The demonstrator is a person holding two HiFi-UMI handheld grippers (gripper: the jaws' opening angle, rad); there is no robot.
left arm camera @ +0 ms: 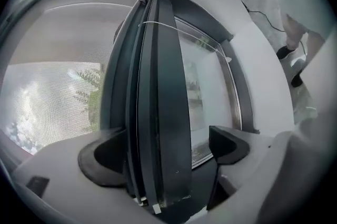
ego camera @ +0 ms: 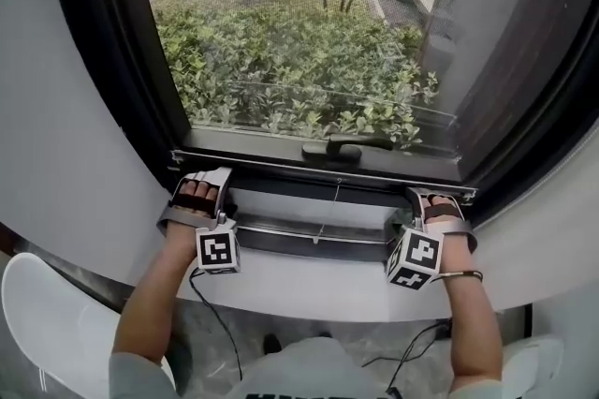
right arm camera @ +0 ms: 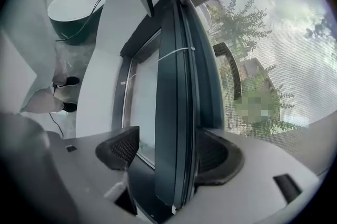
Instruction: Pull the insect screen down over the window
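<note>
Bottom rail (ego camera: 281, 165) of the insect screen (ego camera: 299, 41) runs left to right across the lower middle of the head view, just under the window handle (ego camera: 342, 147), with the mesh already covering the glass above it. Its long axis joins the two tools. The left gripper (left arm camera: 163, 149) straddles its left end and the right gripper (right arm camera: 168, 157) its right end, equally near. Each pair of jaws stands wide around the rail, one jaw against it and the other a little off. Both forearms reach forward, palms down. Any remaining travel looks short, straight down toward the sill (ego camera: 309, 289).
</note>
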